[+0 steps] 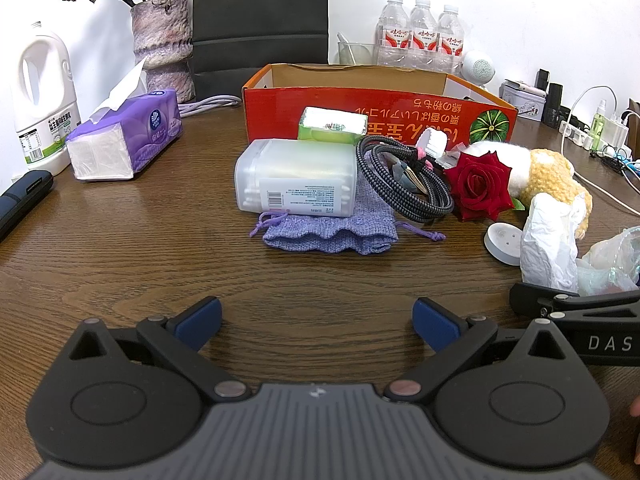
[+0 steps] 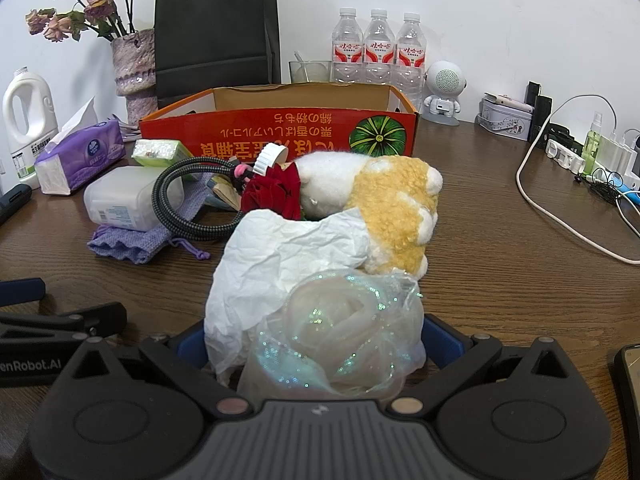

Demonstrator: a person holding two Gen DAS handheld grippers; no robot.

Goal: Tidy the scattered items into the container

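The red cardboard box point(image 1: 380, 100) point(image 2: 280, 132) stands open at the back. In front of it lie a translucent swab box point(image 1: 296, 176) on a purple pouch point(image 1: 332, 232), a green pack point(image 1: 332, 124), a coiled braided cable point(image 1: 400, 176), a red rose point(image 1: 478, 184) and a yellow-white plush toy point(image 2: 392, 208). My left gripper point(image 1: 316, 320) hangs open over bare wood, short of the pouch. My right gripper point(image 2: 318, 342) stands wide open around crumpled white paper point(image 2: 288, 256) and a glittery plastic wrap point(image 2: 340, 328); its blue pads flank the bundle without visibly squeezing it.
A purple tissue pack point(image 1: 124, 136), white jug point(image 1: 44, 92), vase point(image 1: 164, 44) and black bag point(image 1: 260, 16) line the back left. Water bottles point(image 2: 378, 48), a small white speaker point(image 2: 442, 88), a power strip with cables point(image 2: 568, 156) and a phone point(image 2: 630, 392) sit to the right.
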